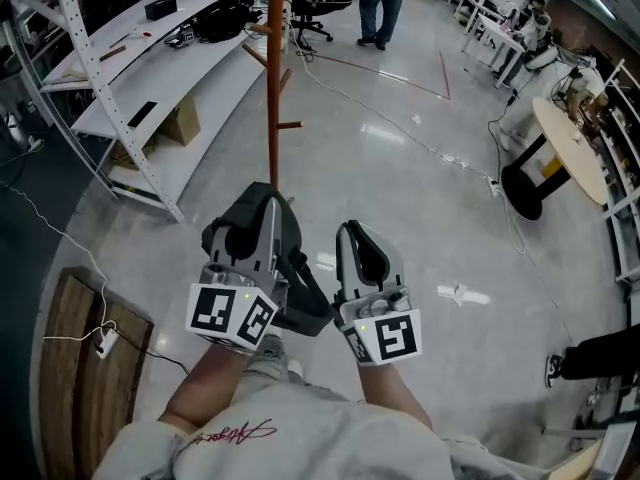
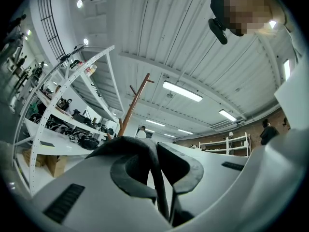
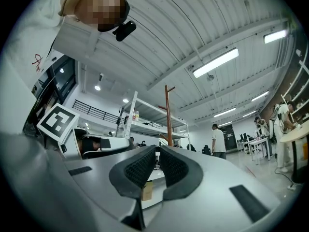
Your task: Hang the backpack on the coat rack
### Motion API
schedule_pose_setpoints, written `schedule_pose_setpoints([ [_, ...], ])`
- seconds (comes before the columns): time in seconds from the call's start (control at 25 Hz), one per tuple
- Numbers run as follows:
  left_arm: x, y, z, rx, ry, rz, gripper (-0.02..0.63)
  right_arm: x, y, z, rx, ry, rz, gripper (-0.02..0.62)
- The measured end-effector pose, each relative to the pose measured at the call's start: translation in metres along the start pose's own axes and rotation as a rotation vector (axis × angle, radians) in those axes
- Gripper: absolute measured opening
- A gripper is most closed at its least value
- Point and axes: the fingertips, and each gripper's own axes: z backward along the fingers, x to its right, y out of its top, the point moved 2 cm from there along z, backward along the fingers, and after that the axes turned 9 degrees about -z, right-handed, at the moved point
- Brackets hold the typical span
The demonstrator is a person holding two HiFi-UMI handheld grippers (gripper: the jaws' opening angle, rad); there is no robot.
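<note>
The brown wooden coat rack (image 1: 273, 98) stands on the floor straight ahead, its pegs sticking out at several heights; it also rises beyond both sets of jaws (image 2: 133, 108) (image 3: 169, 115). My left gripper (image 1: 258, 203) is shut on a black strap of the backpack (image 1: 305, 306), whose dark body hangs low between the two grippers. In the left gripper view the strap (image 2: 145, 151) wraps over the left pad and runs down through the left gripper (image 2: 155, 146). My right gripper (image 1: 350, 230) is beside it, jaws together with nothing in them (image 3: 158, 151).
White shelving racks (image 1: 150, 78) with gear and a cardboard box (image 1: 180, 123) line the left. A person (image 1: 380, 3) stands far behind the rack. A round table (image 1: 570, 143) is at the right, cables (image 1: 400, 118) cross the floor, and a wooden board (image 1: 70, 368) lies lower left.
</note>
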Motion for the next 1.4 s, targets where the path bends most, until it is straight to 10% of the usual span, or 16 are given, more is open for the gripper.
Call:
schedule_pose_setpoints([
  [0.4,-0.014,-0.032,-0.077,-0.031,-0.065,0.020,0.041,0.054,-0.015,-0.056,-0.002,-0.019,0.013,0.021],
  [1.4,0.022,-0.111,-0.214,-0.181,-0.591,0.119,0.041,0.173,-0.004,-0.167,0.081,-0.103,0.010,0.021],
])
